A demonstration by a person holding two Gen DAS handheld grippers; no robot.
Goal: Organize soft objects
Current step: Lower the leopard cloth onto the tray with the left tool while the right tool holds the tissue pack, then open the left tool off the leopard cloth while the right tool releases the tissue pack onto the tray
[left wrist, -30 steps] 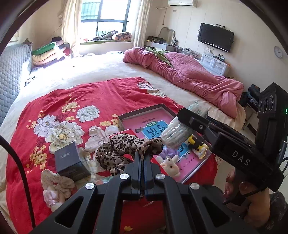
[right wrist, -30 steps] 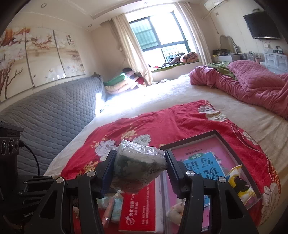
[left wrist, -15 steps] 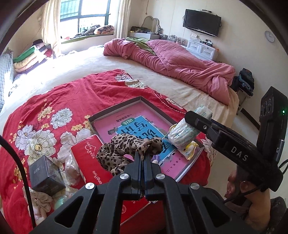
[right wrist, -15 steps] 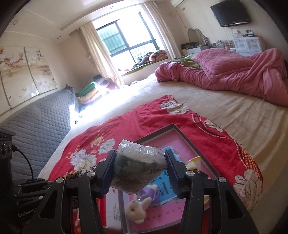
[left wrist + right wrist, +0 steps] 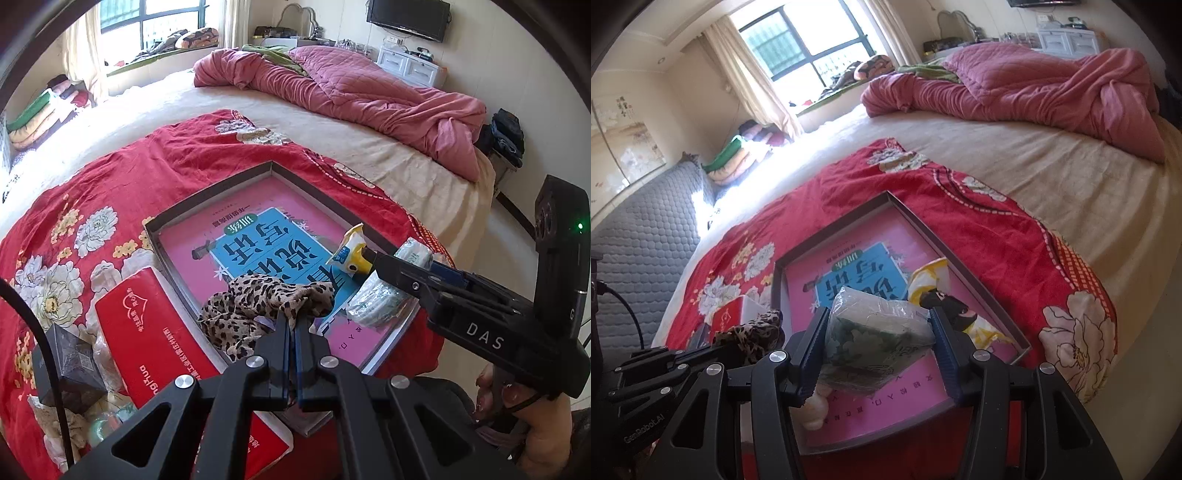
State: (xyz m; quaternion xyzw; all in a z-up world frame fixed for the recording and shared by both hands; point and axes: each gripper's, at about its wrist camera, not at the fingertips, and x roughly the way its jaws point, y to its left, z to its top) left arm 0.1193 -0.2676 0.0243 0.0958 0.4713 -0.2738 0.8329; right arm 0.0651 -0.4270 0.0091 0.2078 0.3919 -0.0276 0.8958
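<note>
My left gripper is shut on a leopard-print cloth, which hangs over the near left part of a shallow grey tray with a pink and blue bottom. My right gripper is shut on a clear bag of green-and-white soft stuff and holds it above the tray's near half. In the tray lies a yellow snack packet. A pale plush toy shows below the right gripper's left finger. The two grippers sit side by side.
The tray rests on a red floral blanket on a wide bed. Left of the tray lie a red tissue pack and a dark box. A pink quilt is heaped at the far side. The bed's edge runs close on the right.
Both grippers have moved across the bed and down toward the tray, which now looks larger and nearer. The cloth and the bag are still gripped as before.
</note>
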